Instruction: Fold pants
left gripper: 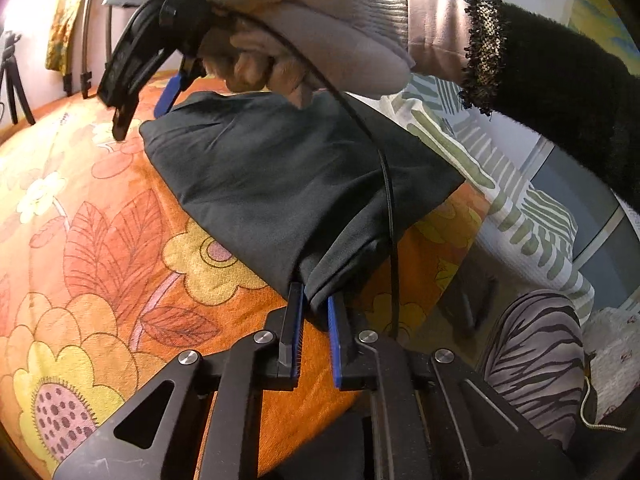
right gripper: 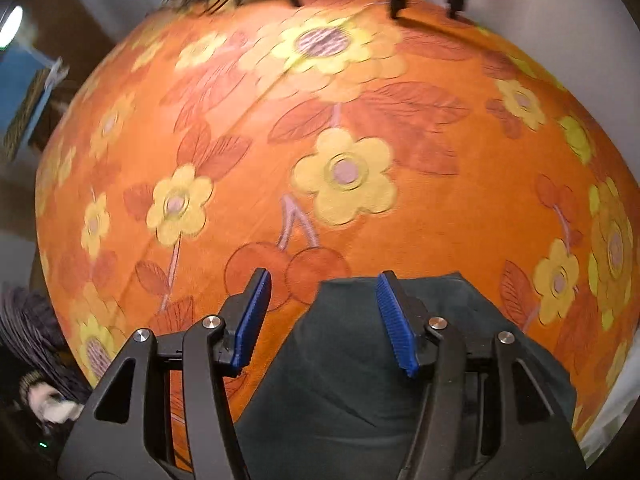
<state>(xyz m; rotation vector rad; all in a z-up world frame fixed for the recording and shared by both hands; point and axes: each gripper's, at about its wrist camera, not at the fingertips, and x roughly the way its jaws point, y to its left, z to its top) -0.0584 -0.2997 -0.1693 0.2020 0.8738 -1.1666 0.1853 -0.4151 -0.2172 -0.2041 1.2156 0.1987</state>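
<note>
Pants [left gripper: 280, 184] are being held folded on the floral bedspread [left gripper: 100, 240], their near corner being pinched between the closed fingers of the left gripper [left gripper: 314, 320], apparently to keep the fold aligned. The right gripper [right gripper: 324, 316] is being held open above the far edge.

Dark grey pants [left gripper: 280, 184], folded into a compact rectangle, flat on the orange floral cloth [left gripper: 100, 240]
</note>
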